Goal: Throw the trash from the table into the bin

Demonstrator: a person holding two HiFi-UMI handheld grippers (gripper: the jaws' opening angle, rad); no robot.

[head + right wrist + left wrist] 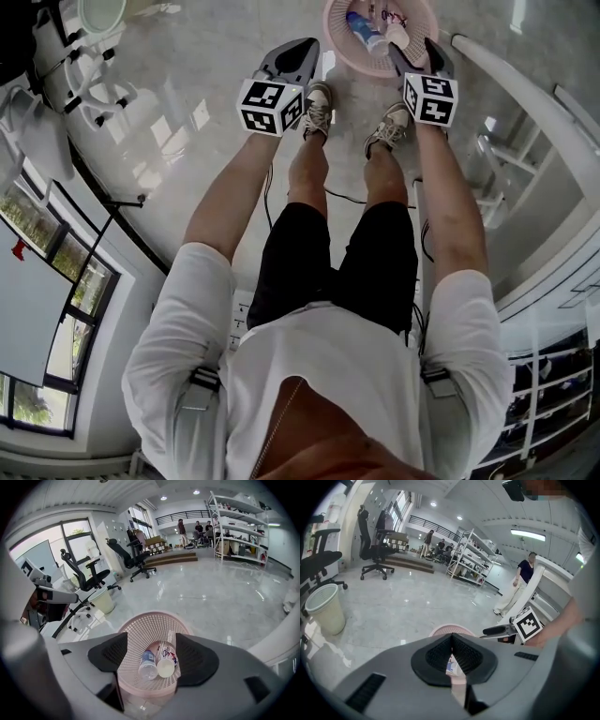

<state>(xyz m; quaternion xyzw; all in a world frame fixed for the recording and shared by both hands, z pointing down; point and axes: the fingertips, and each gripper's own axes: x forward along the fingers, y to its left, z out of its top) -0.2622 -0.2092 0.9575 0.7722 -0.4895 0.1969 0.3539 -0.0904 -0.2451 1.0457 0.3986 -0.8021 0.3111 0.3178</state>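
Drop step looking finished: plastic bottle (pixel 146 664) and cup (pixel 166 660) lying side by side at bottom of pink mesh bin (pixel 145 630), standing on floor. Right gripper (pixel 152 653) hanging over bin, jaws wide apart, nothing between them. Left gripper (pixel 451 641) alongside, jaws pressed together, empty. Next move, my guess: lifting both, turning toward white tabletop (pixel 525 94) edge at person's right for more trash. Shoes (pixel 319 108) just beside bin rim; floor beyond lying open; office chair (pixel 375 541), cream bucket (pixel 323 606) well apart.
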